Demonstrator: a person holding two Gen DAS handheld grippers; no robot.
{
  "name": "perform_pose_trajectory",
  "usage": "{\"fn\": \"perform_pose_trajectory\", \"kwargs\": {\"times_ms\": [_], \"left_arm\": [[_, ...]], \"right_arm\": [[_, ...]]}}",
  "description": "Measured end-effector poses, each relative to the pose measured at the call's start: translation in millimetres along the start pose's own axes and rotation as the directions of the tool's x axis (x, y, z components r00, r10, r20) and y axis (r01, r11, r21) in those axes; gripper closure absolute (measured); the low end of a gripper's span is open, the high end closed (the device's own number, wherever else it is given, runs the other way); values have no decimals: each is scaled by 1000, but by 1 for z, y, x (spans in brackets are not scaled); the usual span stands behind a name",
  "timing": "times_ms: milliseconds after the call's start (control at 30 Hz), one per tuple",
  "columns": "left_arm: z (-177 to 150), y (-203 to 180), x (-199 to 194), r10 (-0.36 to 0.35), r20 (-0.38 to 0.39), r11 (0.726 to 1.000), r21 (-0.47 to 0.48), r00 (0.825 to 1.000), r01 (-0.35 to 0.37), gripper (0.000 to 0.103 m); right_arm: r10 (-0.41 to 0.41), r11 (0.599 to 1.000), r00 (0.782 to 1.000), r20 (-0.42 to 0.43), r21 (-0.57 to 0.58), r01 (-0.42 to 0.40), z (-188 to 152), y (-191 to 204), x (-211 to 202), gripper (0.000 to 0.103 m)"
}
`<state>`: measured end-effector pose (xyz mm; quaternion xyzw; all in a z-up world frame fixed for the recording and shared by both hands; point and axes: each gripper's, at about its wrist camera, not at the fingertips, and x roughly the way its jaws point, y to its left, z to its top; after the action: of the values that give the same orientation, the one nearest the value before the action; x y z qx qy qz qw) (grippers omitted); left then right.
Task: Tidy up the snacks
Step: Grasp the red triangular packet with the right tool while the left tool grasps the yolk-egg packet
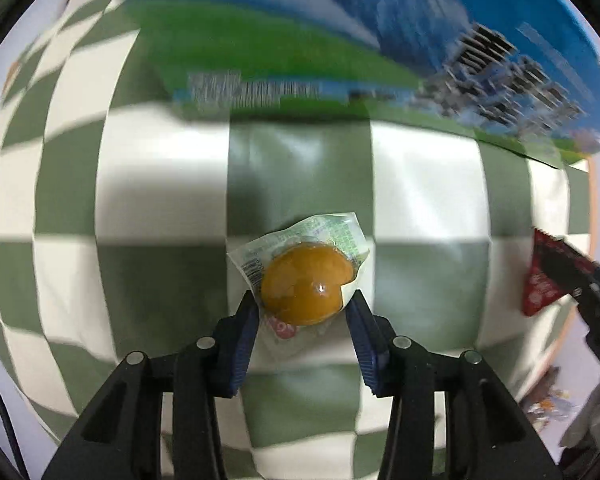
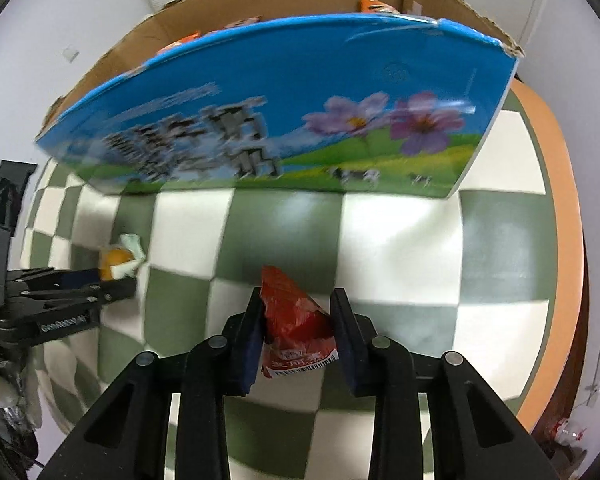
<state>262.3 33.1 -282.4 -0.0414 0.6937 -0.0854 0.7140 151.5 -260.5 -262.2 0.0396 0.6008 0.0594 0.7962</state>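
Left wrist view
Tool state: the left gripper [image 1: 302, 304] is closed on the jelly cup [image 1: 306, 286], 1 blue pad pressed against each side of the orange dome.
Item location: the cup lies on the checked tablecloth [image 1: 420, 184], in front of the printed cardboard box [image 1: 340, 40] and well apart from it.
Risk: the hold is taken near the fingertips on a rounded, glossy dome; a slip out of the pads is judged possible on lifting.
Risk: the thin film edge is caught low by the pads and could crease or tear.
Item look: a clear sealed wrapper with green print and a barcode, over a smooth amber-orange filling with 1 bright glint.
Also seen: the red packet [image 1: 540, 292] at the right edge, held in the other tool.

Right wrist view
Tool state: the right gripper [image 2: 298, 320] is closed on the red packet [image 2: 296, 320], both pads touching its crinkled sides.
Item location: the packet rests on the tablecloth [image 2: 400, 240], near the box [image 2: 280, 100], which stands open at the top with orange packs visible inside.
Risk: the pouch is soft and tapered; it is judged liable to fold or pivot between the pads.
Risk: the high box wall could be struck when the packet is carried over.
Item look: a red foil pouch, pointed at the far end, with a white barcode strip at the near end.
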Motion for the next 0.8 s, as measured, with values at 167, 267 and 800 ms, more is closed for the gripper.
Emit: {"fn": "perform_pose_trajectory", "kwargs": {"times_ms": [167, 267, 800], "left_arm": [[-28, 2, 0, -56, -35, 998, -24, 998, 55, 61], [-35, 1, 11, -65, -58, 998, -24, 996, 64, 59], [-36, -19, 19, -21, -36, 999, -33, 999, 20, 51]], "right_arm": [[47, 999, 999, -24, -10, -47, -27, 16, -7, 69], [54, 998, 998, -40, -16, -55, -35, 27, -1, 69], [64, 997, 997, -46, 53, -62, -35, 25, 23, 70]]}}
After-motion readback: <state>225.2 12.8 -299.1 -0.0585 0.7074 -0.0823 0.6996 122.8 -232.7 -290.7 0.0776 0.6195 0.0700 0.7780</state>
